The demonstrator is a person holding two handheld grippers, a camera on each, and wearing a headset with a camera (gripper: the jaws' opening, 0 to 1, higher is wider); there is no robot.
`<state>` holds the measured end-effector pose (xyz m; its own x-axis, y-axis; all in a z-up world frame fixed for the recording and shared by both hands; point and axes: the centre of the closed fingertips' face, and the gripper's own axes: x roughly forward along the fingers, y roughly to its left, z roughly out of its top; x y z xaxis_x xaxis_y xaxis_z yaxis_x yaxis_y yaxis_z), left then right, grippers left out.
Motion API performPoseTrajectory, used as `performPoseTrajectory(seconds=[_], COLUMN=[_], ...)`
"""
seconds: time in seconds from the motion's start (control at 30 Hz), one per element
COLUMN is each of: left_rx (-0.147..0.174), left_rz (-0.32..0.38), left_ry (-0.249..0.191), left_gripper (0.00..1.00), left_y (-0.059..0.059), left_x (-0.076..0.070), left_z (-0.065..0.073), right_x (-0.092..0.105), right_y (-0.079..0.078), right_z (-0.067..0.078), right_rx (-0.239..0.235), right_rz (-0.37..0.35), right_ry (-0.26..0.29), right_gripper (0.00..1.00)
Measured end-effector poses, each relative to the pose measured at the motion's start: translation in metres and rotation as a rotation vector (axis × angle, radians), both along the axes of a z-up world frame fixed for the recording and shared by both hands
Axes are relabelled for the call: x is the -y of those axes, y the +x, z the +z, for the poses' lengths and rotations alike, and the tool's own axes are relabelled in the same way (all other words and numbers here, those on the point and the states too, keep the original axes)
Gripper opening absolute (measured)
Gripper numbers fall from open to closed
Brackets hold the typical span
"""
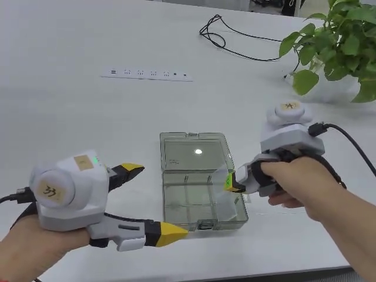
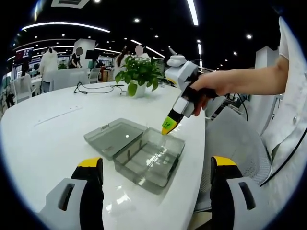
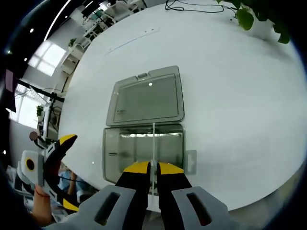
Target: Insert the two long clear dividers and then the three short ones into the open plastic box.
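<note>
While the right tool (image 1: 230, 183), gripped by a hand (image 1: 302, 185) reaching in from the right and angled down-left, pinched a clear divider (image 3: 153, 143) upright over the open box (image 1: 163, 197) mid-worktop (image 1: 88, 117), the left tool (image 1: 153, 201) hovered near-left of it, jaws wide, pointing right.

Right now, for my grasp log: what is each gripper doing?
Left gripper: open, empty.
Right gripper: closed on a clear divider.
</note>
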<state>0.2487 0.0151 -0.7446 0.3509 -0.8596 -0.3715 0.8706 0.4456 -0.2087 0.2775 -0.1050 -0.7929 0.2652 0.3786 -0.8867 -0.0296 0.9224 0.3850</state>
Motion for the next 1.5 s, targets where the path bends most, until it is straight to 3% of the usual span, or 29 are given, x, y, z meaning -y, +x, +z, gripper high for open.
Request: performPoseTrajectory(seconds=[0.37, 1.5], left_rx=[-0.002, -0.008], left_rz=[-0.003, 0.0], left_ry=[-0.002, 0.004], left_gripper=[0.94, 0.93], left_y=[0.001, 0.002], left_x=[0.0017, -0.0028], left_z=[-0.0007, -0.0032], right_x=[0.0001, -0.0056], right_y=[0.0053, 0.0054], right_z=[-0.0037, -0.0033], right_rx=[0.004, 0.029], right_rz=[0.005, 0.101], right_ry=[0.002, -0.072], right_gripper=[0.06, 0.06])
